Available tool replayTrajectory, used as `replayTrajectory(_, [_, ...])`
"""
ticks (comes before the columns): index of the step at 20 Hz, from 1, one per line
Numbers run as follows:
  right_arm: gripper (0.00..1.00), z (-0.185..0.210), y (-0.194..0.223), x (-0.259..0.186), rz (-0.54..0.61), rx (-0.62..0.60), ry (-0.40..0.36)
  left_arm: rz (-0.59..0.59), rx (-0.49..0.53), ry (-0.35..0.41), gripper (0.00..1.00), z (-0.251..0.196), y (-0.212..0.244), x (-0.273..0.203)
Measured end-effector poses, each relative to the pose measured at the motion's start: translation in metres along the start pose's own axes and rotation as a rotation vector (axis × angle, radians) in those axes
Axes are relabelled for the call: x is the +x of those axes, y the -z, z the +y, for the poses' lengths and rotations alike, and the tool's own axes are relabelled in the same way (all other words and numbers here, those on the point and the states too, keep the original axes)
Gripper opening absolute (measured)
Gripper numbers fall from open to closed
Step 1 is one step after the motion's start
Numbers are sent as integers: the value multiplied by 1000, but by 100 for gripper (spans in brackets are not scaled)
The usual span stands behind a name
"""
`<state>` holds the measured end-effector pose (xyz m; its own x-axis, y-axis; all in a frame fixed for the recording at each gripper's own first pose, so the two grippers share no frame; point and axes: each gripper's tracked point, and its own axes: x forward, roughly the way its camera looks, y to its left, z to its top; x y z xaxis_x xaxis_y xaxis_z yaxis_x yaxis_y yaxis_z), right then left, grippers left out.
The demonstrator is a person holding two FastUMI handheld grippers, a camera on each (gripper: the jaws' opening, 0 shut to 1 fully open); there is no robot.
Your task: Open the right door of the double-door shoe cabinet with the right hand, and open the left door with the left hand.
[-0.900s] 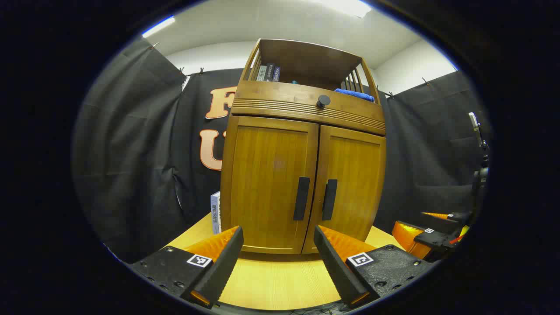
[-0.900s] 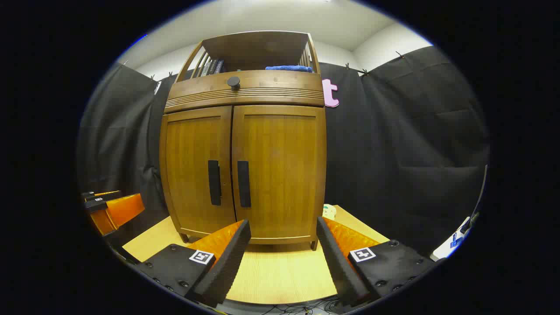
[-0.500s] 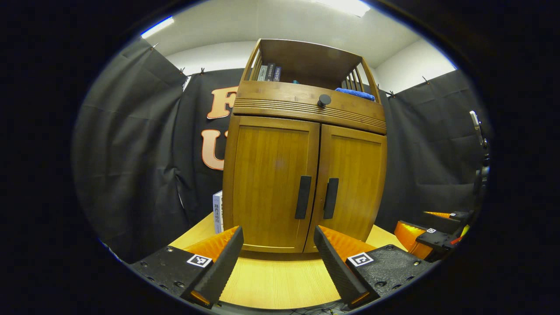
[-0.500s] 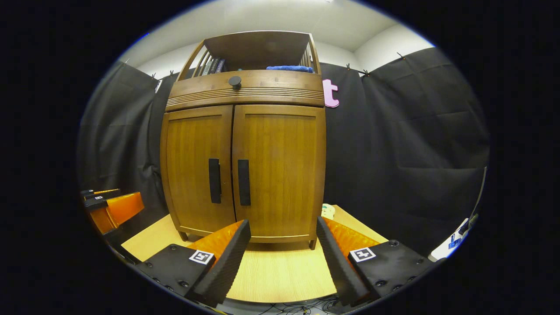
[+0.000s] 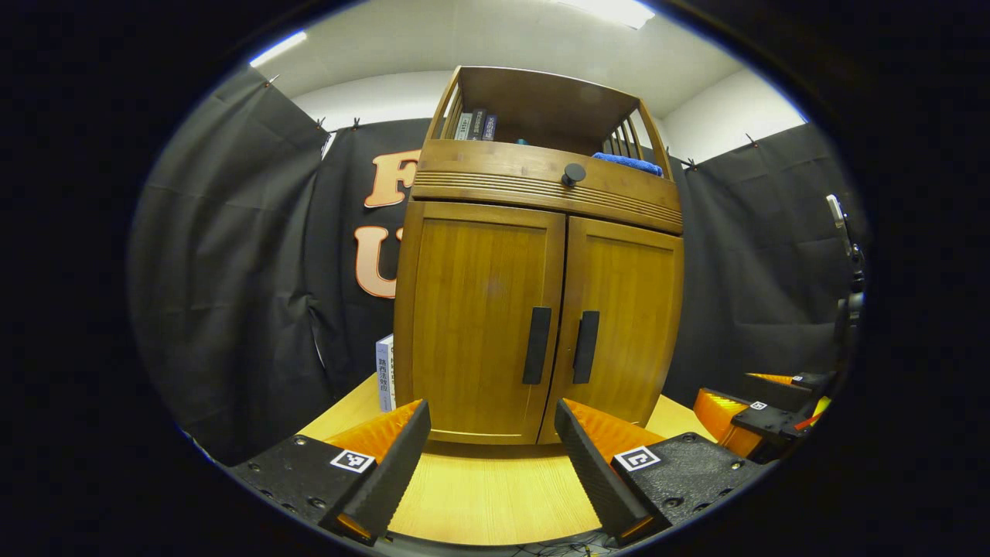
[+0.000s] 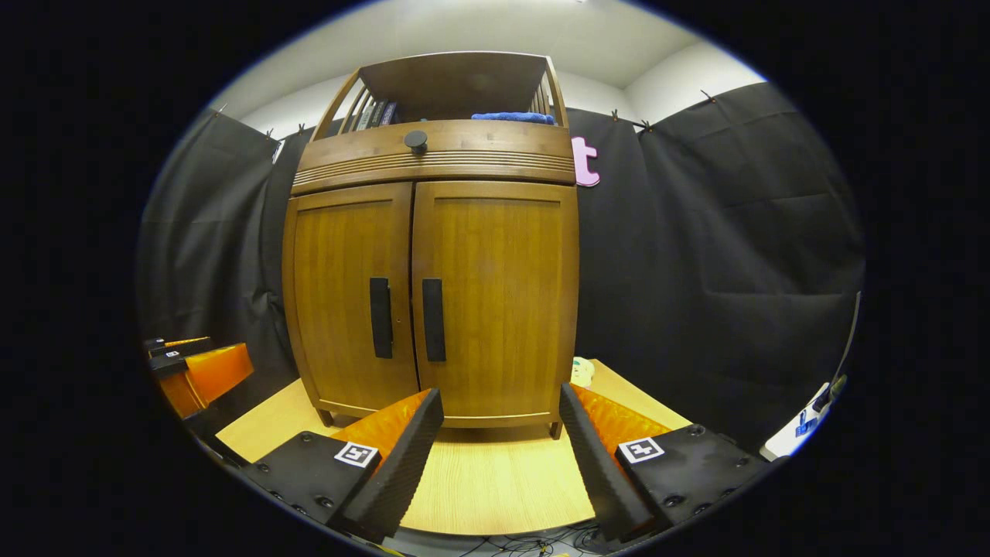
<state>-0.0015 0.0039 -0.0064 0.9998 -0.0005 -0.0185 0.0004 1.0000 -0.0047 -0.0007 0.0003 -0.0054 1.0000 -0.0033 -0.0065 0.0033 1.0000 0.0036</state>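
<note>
Closing in slightly on the shoe cabinet since a second ago; right claw and left claw both spread, grasping nothing; doors shut, handles unreached.

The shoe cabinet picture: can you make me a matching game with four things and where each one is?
Things:
1. blue cloth
2. books
3. round knob
4. two dark handles

Places:
A. on the closed doors, either side of the middle seam
B. on the drawer front above the doors
C. standing at the left end of the top shelf
D. lying at the right end of the top shelf

Pairs: 1-D, 2-C, 3-B, 4-A
</note>
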Motion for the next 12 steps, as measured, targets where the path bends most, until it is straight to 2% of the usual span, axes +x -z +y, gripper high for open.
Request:
replayTrajectory(5, [98, 15, 4, 13, -5, -11, -27, 4, -5, -4, 97, 2, 3, 0])
replayTrajectory(6, [94, 21, 5, 18, -8, -14, -38, 3, -6, -7, 97, 2, 2, 0])
replayTrajectory(7, [98, 28, 2, 24, -12, -17, -49, 2, -7, -12, 98, 3, 3, 0])
replayTrajectory(12, [94, 54, -6, 66, -7, -4, -88, 7, -17, -23, 97, 11, 8, -3])
